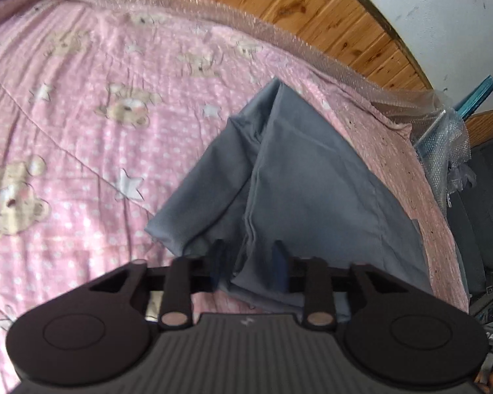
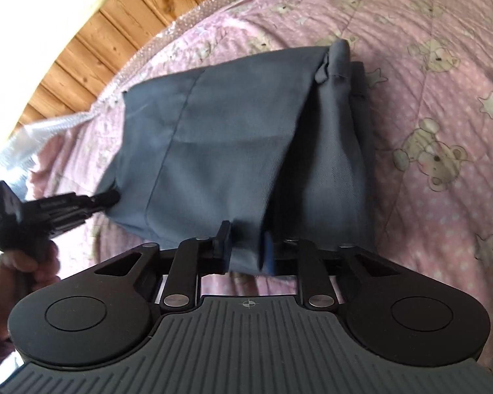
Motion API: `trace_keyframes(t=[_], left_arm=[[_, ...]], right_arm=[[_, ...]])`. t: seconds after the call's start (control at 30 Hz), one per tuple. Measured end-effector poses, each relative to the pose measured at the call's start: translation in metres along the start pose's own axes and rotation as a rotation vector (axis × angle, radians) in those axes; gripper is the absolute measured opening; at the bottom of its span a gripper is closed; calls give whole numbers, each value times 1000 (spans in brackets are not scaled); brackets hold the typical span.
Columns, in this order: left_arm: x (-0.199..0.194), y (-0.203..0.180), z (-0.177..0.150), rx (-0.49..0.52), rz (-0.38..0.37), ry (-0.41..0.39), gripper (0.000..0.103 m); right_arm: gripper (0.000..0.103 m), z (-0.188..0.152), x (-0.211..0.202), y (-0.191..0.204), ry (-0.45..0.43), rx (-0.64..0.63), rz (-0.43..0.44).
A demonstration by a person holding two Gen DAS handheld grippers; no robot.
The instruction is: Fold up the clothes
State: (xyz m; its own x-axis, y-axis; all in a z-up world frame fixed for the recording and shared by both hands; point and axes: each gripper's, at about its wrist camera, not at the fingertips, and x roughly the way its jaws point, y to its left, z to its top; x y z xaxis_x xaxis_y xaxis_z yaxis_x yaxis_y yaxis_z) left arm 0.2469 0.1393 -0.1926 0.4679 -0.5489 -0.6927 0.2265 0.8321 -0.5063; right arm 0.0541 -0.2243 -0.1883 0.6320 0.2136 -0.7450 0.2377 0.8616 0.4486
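Grey woven-cotton garment (image 2: 233,138), folded into a thick stack, lies on the pink quilted bedspread with teddy bears and stars (image 2: 443,131), filling the centre of the right wrist view and running from lower centre to upper right of centre in the left wrist view (image 1: 299,180). Long axis as I read it: from its near edge at my jaws away toward the wooden plank headboard (image 1: 312,16) at the top of frame. A rumpled ridge with a loose tab sits on its far top edge, upper right of centre in the right view.

My right gripper (image 2: 243,249): jaws spread, near hem of the grey cloth sitting between them at bottom centre; pads do not look pressed onto it.

My left gripper (image 1: 249,259): jaws spread too, with a hanging fold of the same cloth between them at bottom centre, not pinched as far as I can see. In the right view it shows at the left edge (image 2: 110,198), tips right at the garment's left side, my left hand (image 2: 26,262) wrapped on its handle.

Key relation: cloth lies straight ahead of both jaws, near edge already inside both gaps; both hands equally near, left on the left side, right on the near hem. Judgement: next grab needs only closing; fold direction likely along the long axis.

Bubble wrap strip (image 1: 213,10) edges the bed beyond.
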Motion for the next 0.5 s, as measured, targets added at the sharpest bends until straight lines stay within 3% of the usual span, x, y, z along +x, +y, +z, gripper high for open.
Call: trace_keyframes(t=[0.03, 0.07, 0.1, 0.2, 0.33, 0.37, 0.43, 0.47, 0.5], left_arm=[[-6, -1, 4, 2, 9, -27, 79], [-7, 1, 11, -10, 19, -64, 92], [-1, 1, 20, -16, 30, -74, 94], [39, -3, 44, 16, 42, 3, 94], [83, -17, 56, 100, 80, 59, 98], [86, -22, 55, 121, 80, 64, 91], [88, -29, 53, 153, 117, 74, 64], [84, -27, 52, 129, 123, 78, 37], [80, -24, 51, 91, 124, 76, 23]], right_arm=[[66, 3, -13, -3, -37, 4, -10], [84, 7, -24, -7, -90, 7, -18], [95, 15, -24, -13, -119, 18, -21], [95, 45, -9, -32, -158, 62, -16], [92, 69, 51, -49, -77, 88, 7], [79, 69, 62, -48, -59, 87, 18], [54, 68, 69, -37, -51, 46, 24], [33, 71, 68, -27, -44, 6, 22], [22, 75, 67, -17, -37, -38, 18]])
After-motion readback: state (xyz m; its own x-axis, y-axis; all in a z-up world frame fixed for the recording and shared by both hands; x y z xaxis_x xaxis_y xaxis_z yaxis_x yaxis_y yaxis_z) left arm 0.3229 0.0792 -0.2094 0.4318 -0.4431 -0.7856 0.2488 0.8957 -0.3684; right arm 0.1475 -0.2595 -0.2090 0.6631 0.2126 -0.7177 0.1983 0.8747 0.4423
